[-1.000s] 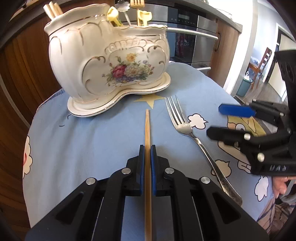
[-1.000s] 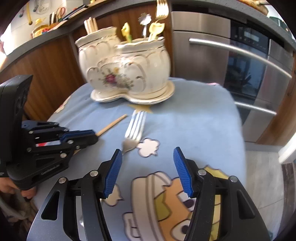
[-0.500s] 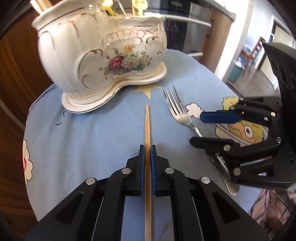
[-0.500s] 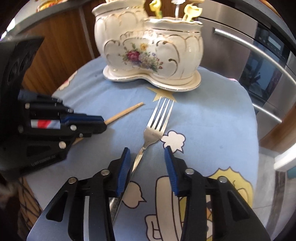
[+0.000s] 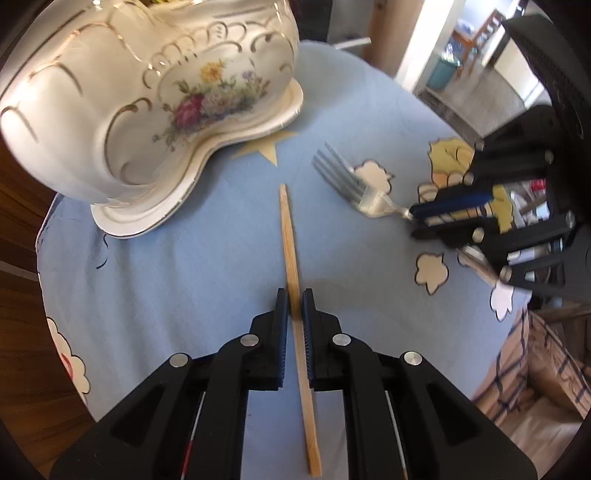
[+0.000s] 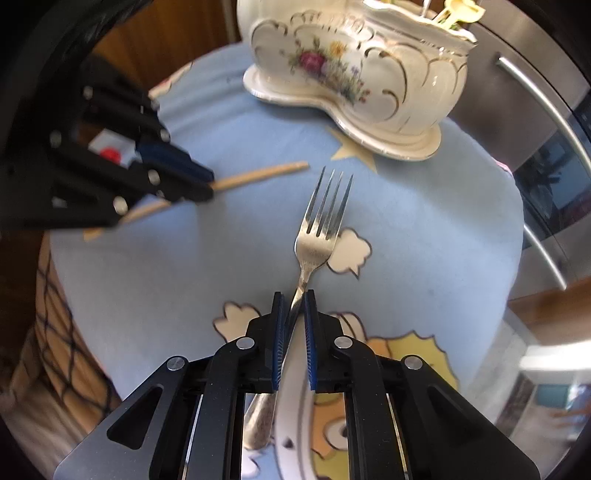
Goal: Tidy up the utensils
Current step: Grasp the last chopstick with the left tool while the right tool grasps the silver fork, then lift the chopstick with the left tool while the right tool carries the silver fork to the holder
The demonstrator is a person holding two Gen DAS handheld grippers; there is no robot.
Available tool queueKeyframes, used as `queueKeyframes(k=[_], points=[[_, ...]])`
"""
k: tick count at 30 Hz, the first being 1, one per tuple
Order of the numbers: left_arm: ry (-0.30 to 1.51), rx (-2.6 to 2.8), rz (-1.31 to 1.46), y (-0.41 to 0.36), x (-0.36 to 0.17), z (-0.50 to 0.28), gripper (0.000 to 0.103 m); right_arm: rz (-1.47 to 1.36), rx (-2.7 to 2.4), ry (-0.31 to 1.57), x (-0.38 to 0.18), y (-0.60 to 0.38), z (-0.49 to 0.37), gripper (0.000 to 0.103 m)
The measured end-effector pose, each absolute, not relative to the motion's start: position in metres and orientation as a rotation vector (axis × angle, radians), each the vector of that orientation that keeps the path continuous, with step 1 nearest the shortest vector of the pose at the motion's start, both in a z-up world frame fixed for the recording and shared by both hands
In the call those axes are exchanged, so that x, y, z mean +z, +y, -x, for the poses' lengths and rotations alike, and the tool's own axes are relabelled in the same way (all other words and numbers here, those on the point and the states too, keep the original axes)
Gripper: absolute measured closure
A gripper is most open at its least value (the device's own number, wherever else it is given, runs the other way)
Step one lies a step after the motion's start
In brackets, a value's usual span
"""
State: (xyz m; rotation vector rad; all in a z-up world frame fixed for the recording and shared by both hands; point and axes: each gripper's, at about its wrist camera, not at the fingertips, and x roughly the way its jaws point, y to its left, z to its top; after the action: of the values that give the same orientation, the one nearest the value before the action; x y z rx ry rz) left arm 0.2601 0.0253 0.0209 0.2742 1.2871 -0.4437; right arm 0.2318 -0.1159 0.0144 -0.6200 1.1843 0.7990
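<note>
My left gripper (image 5: 293, 295) is shut on a wooden chopstick (image 5: 290, 236) that points toward the white floral ceramic utensil holder (image 5: 147, 85). My right gripper (image 6: 294, 297) is shut on the neck of a silver fork (image 6: 325, 221), its tines pointing at the holder (image 6: 369, 62). In the left wrist view the fork (image 5: 347, 184) lies right of the chopstick, with the right gripper (image 5: 417, 221) on its handle. In the right wrist view the left gripper (image 6: 210, 184) holds the chopstick (image 6: 266, 171) at the left.
The table has a blue cartoon-print cloth (image 5: 184, 277). The holder stands on a matching saucer (image 6: 406, 146) with yellow-handled utensils (image 6: 458, 11) in it. A steel oven front (image 6: 546, 110) is behind the table. The cloth edge drops off at the right (image 5: 517, 332).
My right gripper moved in over the fork and closed on its neck. My left gripper stays shut on the chopstick and has come closer to the holder, tilting downward.
</note>
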Motion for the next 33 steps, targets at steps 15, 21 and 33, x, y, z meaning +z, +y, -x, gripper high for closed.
queueKeyframes(k=[15,21,33], points=[[1.364,-0.466,-0.399,-0.011,0.018,-0.267,0.095,0.665,0.807,1.371,0.01,-0.109,-0.253,0.092],[1.271,-0.448,-0.346,-0.008,0.019,-0.247,0.097,0.555,0.804,1.317,0.023,-0.121,-0.258,0.097],[0.909,-0.412,-0.15,0.017,0.08,-0.205,0.097,0.386,0.833,1.077,0.066,-0.145,-0.248,0.097]])
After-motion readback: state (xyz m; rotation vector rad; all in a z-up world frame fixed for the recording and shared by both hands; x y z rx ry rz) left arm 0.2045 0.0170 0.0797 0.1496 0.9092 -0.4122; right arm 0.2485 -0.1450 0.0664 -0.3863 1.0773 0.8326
